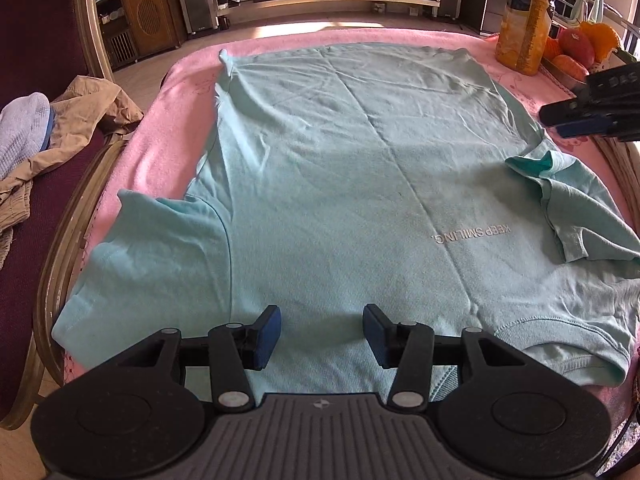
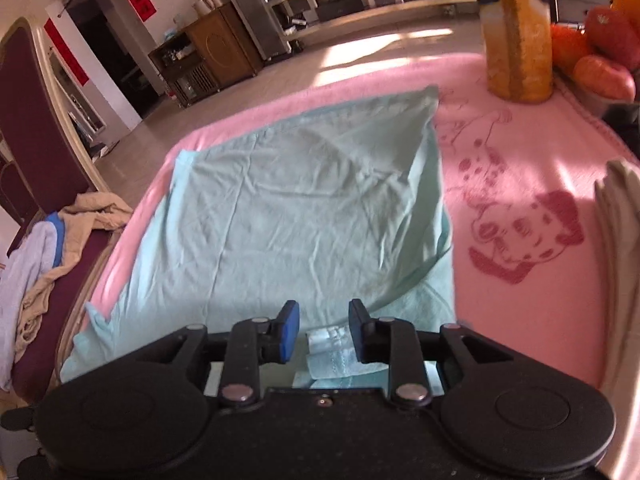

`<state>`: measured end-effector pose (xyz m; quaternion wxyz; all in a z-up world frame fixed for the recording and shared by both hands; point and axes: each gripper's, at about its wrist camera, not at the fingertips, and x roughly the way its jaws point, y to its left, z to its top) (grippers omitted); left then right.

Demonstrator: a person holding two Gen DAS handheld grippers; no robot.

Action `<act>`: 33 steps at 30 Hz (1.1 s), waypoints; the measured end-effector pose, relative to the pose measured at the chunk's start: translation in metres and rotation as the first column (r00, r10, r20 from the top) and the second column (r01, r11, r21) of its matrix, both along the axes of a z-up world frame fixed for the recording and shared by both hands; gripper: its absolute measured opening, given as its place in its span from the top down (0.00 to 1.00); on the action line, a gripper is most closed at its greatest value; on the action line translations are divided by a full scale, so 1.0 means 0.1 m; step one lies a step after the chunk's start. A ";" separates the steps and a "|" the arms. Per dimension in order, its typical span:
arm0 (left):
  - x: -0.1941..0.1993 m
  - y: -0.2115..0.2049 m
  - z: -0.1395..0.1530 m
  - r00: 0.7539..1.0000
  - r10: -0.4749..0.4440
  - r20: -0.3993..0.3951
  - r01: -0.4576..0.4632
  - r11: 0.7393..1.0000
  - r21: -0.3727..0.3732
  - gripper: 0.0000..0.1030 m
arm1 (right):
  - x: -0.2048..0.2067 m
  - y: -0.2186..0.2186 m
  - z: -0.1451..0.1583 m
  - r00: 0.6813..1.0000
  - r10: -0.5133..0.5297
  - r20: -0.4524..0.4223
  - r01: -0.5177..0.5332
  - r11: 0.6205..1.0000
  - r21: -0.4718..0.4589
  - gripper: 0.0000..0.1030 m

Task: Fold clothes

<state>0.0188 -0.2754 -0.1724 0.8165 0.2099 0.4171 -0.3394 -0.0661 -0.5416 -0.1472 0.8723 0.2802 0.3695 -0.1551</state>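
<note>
In the left wrist view we see the left gripper [image 1: 322, 336] spread and empty at the lower centre, over the collar end of the mint T-shirt [image 1: 352, 168], whose long axis runs away toward the top of the frame across the pink blanket [image 1: 168, 128]. In the right wrist view the right gripper [image 2: 324, 330] stands parted, pinching nothing, directly over the crumpled sleeve [image 2: 332, 354], so we judge the right hand nearer to that fold.

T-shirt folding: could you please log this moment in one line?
t-shirt: flat on pink blanket | left gripper: open above collar | right gripper: open, right sleeve folded in
</note>
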 end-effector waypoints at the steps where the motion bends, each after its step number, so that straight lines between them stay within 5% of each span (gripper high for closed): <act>1: -0.01 0.00 0.00 1.000 -0.001 0.003 0.001 1.000 0.002 0.54 | -0.07 0.01 0.10 1.000 -0.003 -0.002 0.003 1.000 -0.003 0.68; 4: -0.05 0.01 0.06 1.000 -0.002 0.004 0.002 1.000 0.018 0.54 | -0.27 0.14 0.23 0.995 0.039 -0.093 -0.033 0.997 0.063 0.68; 8: -0.18 0.11 0.21 0.999 0.004 -0.045 -0.003 1.000 0.023 0.54 | -0.44 0.45 0.04 0.986 0.068 -0.154 -0.054 0.994 0.099 0.68; 15: -0.26 0.19 0.08 1.000 0.022 -0.009 -0.022 0.997 0.067 0.54 | -0.28 0.65 -0.29 0.978 0.070 -0.197 -0.082 0.995 -0.053 0.62; 18: -0.26 0.21 0.07 1.000 0.028 -0.002 -0.028 0.997 0.072 0.54 | -0.34 0.68 -0.25 0.977 0.047 -0.207 -0.076 0.988 -0.134 0.94; 19: -0.26 0.22 0.08 1.000 0.029 0.000 -0.029 0.997 0.069 0.54 | -0.40 0.65 -0.23 0.980 0.034 -0.194 -0.059 0.991 -0.124 0.96; 21: -0.26 0.24 0.10 1.000 0.030 0.002 -0.030 0.998 0.057 0.54 | -0.53 0.62 -0.17 0.986 0.038 -0.162 -0.053 0.995 -0.090 0.96; 23: -0.26 0.24 0.13 0.999 0.032 0.001 -0.032 0.999 0.035 0.54 | -0.59 0.67 -0.15 0.979 0.147 -0.143 -0.151 0.988 -0.022 0.96; 26: -0.28 0.21 0.14 1.000 0.027 0.009 -0.027 0.999 0.024 0.54 | -0.59 0.80 -0.26 0.941 0.296 -0.163 -0.291 0.955 0.053 0.75; 29: -0.29 0.20 0.12 1.000 0.021 0.008 -0.021 1.000 0.020 0.54 | -0.81 0.68 -0.14 0.963 0.255 -0.087 -0.251 0.966 0.059 0.68; 31: -0.28 0.19 0.11 1.000 0.019 0.001 -0.019 1.000 0.014 0.54 | -1.01 0.47 0.01 0.993 0.119 -0.028 -0.118 0.992 0.038 0.71; 32: -0.27 0.18 0.10 1.000 0.023 0.001 -0.024 1.000 0.017 0.54 | -1.09 0.38 0.06 0.998 0.057 -0.014 -0.057 0.998 0.026 0.78; 33: -0.27 0.17 0.09 1.000 0.025 0.003 -0.025 0.999 0.020 0.54 | -1.12 0.32 0.03 0.999 0.018 -0.043 -0.017 1.000 0.003 0.96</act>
